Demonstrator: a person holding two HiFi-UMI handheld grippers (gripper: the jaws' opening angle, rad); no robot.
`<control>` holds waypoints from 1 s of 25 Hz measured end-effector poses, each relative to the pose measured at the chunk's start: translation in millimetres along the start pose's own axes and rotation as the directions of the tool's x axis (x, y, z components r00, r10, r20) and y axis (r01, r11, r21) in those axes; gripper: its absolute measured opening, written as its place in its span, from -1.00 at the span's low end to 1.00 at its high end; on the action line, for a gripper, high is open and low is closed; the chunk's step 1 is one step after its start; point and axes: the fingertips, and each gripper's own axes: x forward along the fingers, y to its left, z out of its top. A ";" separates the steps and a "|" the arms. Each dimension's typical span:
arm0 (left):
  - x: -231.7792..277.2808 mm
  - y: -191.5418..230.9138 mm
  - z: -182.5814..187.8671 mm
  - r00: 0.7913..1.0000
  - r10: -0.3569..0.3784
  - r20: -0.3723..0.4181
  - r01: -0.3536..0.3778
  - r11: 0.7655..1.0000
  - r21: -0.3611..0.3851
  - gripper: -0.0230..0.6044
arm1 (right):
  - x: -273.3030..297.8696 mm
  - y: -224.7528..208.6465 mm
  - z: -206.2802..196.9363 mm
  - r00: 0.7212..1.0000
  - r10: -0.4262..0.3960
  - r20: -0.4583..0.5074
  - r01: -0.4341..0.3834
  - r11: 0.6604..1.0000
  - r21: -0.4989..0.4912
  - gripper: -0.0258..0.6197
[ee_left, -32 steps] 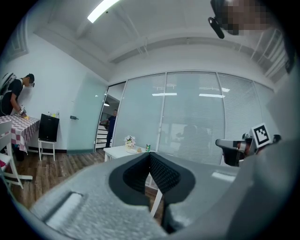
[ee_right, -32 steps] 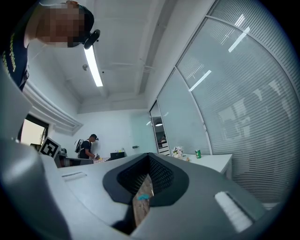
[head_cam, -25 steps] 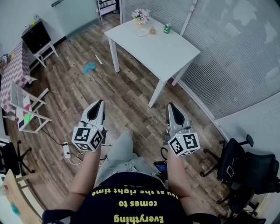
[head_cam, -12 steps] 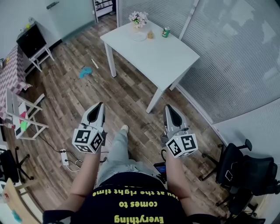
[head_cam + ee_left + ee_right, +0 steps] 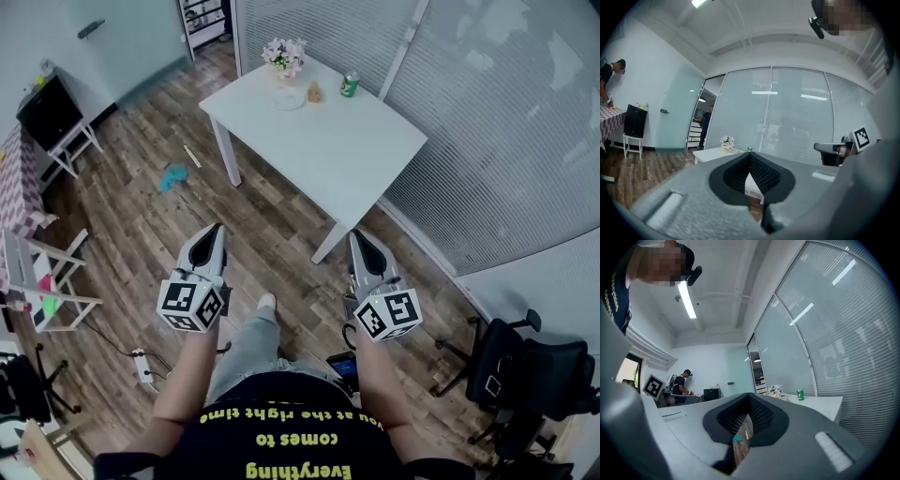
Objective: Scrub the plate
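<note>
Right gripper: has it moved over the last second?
Yes. The right gripper has come forward toward the white table; the table's near corner now almost meets its tip in the head view.

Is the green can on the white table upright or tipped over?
Upright: the can stands on its base on the table, its top facing up.

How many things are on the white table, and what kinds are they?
On the white table:
Bunch of flowers: 1
Plate: 1
Green can: 1
Small tan thing, too small to name: 1
Total: 4
</note>
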 end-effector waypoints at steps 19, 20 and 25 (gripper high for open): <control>157.2 93.7 35.6 0.997 -0.070 -0.017 0.070 0.998 0.001 -0.92 | 165.6 -58.5 2.7 0.998 -0.067 -0.008 0.067 0.998 0.014 -0.90; 163.9 98.6 36.7 0.997 -0.074 -0.019 0.074 0.997 0.001 -0.93 | 173.7 -60.7 3.2 0.998 -0.069 -0.007 0.069 0.997 0.014 -0.90; 189.3 116.8 37.3 0.996 -0.088 -0.035 0.088 0.996 -0.001 -0.92 | 203.9 -71.6 2.4 0.997 -0.083 -0.005 0.083 0.996 0.021 -0.90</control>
